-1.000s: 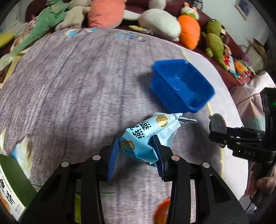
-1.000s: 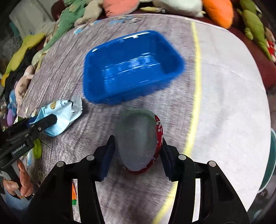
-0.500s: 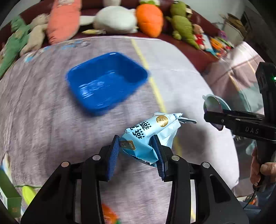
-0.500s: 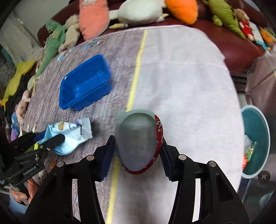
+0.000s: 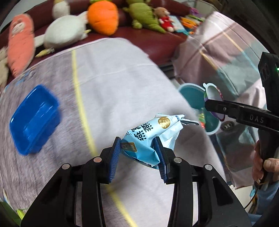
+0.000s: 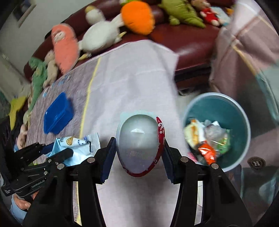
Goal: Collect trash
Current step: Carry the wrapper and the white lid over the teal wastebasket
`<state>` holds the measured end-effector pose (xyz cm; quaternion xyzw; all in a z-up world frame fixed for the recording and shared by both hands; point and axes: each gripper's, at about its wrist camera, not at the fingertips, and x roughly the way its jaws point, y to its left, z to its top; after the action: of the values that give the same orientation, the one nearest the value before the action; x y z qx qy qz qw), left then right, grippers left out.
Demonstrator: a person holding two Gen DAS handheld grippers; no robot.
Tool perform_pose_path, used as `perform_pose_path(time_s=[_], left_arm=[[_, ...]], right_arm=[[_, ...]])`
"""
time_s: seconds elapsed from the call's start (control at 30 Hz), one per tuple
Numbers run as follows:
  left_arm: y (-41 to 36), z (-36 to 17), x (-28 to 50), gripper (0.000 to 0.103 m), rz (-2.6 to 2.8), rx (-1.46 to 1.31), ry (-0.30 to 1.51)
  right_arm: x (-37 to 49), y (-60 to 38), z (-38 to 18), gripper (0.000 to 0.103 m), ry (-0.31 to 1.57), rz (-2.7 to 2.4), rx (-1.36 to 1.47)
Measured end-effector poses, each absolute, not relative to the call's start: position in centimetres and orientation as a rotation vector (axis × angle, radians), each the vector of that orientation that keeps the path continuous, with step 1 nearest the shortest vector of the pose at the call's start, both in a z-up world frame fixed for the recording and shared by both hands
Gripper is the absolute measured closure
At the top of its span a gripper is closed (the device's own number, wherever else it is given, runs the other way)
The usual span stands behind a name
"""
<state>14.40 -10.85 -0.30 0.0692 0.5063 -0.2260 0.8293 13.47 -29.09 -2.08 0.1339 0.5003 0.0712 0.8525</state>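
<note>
My left gripper (image 5: 137,153) is shut on a light blue snack wrapper (image 5: 150,134) and holds it above the cloth-covered table. The wrapper also shows in the right wrist view (image 6: 76,145). My right gripper (image 6: 139,153) is shut on a squashed red-rimmed paper cup (image 6: 139,143), seen in the left wrist view (image 5: 213,95) too. A teal trash bin (image 6: 235,118) with several wrappers inside stands on the floor right of the table; the cup hangs just left of its rim. The bin shows in the left wrist view (image 5: 191,94) behind the right gripper.
A blue plastic tray (image 5: 33,118) lies on the table at the left, also in the right wrist view (image 6: 57,113). Plush toys line a dark red sofa behind, among them an orange carrot (image 6: 137,15). A checked cloth (image 5: 226,52) hangs at the right.
Both grippers have swung right, away from the blue tray and toward the table's right edge. The teal bin has come into full view. Both holds are unchanged.
</note>
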Motion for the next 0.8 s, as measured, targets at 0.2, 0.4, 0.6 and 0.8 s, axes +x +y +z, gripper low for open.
perform_pose_path(time_s=[0.2, 0.4, 0.6, 0.8], left_arm=[[-16.3, -0.6, 14.6, 0.061, -0.537, 0.199, 1.088], [-20.6, -1.0, 14.5, 0.061, -0.585, 0.24, 1.103], [-24.2, -1.3, 14.7, 0.061, -0.61, 0.267, 1.111], [-27.5, -1.9, 15.7, 0.061, -0.621, 0.278, 1.113]], right_arm=[[12.5, -35.0, -2.3, 0.055, 1.027, 0.076, 0.347], [11.3, -40.1, -2.4, 0.055, 1.004, 0.003, 0.391], [10.5, -44.0, -2.3, 0.054, 0.984, -0.041, 0.425], [10.2, -46.2, -2.7, 0.054, 0.982, -0.055, 0.446]])
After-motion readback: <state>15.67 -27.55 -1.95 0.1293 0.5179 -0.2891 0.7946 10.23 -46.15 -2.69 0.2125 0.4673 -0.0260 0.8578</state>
